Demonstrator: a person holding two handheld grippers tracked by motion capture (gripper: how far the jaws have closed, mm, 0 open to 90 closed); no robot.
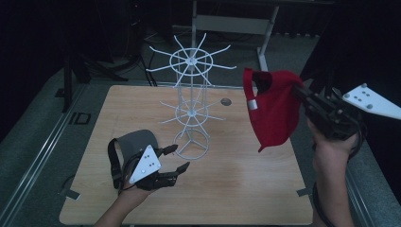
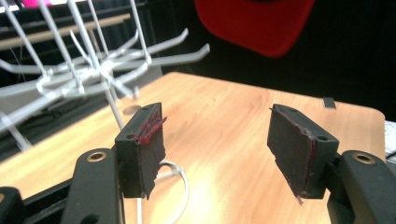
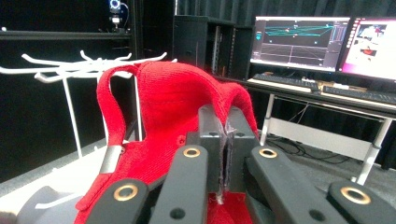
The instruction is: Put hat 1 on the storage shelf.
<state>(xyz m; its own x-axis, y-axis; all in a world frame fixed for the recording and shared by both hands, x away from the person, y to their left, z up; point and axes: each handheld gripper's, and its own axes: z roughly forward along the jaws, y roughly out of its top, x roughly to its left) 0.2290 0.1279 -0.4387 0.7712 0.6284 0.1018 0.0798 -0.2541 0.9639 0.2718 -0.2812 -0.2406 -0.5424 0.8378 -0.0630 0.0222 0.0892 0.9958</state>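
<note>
Near the wooden table's (image 1: 246,189) left front edge lies a grey cap (image 1: 135,142), just behind the left gripper (image 1: 176,158), whose jaws stand wide apart on nothing. The white wire hook rack (image 1: 191,101) stands mid-table, bare wood around its base. Right of it, the right gripper (image 1: 299,92) holds its jaws clamped on a red knitted cap (image 1: 274,111) with a back strap, hanging above the table's right side.

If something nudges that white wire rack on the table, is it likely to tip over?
Probably fairly tippy: the white wire rack is tall and slim, with long prongs spreading wider than its small ring base. Being thin wire, it likely weighs little, so it may slide or wobble on the table.
</note>
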